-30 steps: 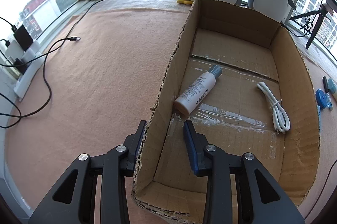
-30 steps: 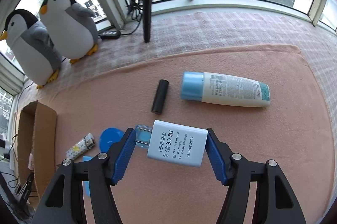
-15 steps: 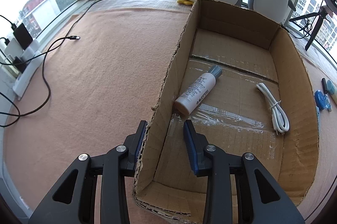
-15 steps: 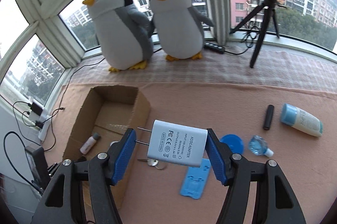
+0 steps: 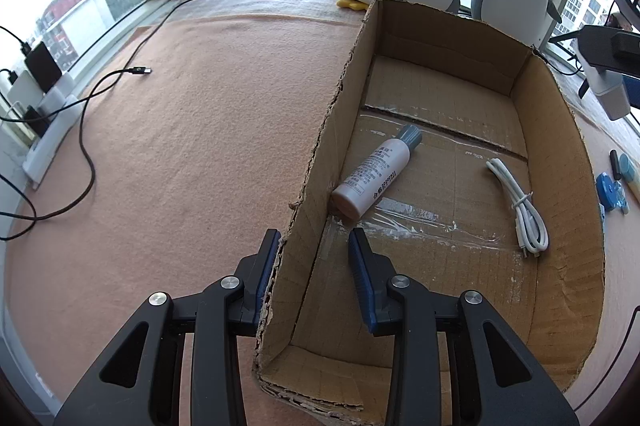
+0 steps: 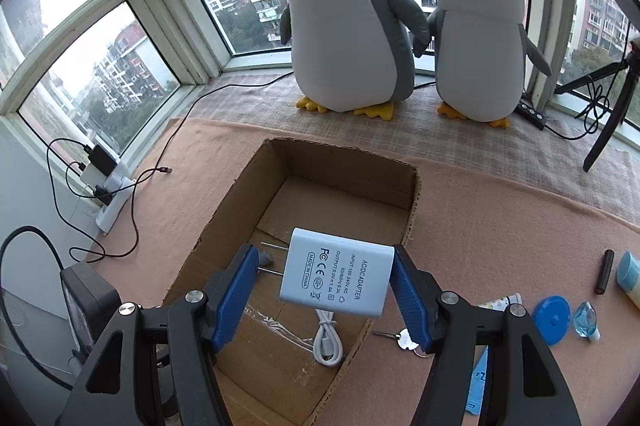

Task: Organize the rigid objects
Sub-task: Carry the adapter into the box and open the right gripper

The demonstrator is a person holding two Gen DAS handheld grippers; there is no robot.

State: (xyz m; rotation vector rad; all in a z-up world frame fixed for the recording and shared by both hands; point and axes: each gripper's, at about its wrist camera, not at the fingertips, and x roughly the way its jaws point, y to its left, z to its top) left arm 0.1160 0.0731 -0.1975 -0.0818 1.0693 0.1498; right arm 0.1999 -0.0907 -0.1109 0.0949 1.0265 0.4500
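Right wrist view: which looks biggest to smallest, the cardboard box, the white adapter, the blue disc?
1. cardboard box
2. white adapter, though it is held near the camera, which inflates it
3. blue disc

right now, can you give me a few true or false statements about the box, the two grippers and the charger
1. The right gripper holds a white charger above the cardboard box. True.
2. The box is empty. False: a bottle and a white cable lie in it.
3. The left gripper straddles the box's side wall. True.
4. The charger's prongs point toward the right finger. False: they point toward the left finger.
5. Keys lie inside the box. False: they lie on the cloth beside it.
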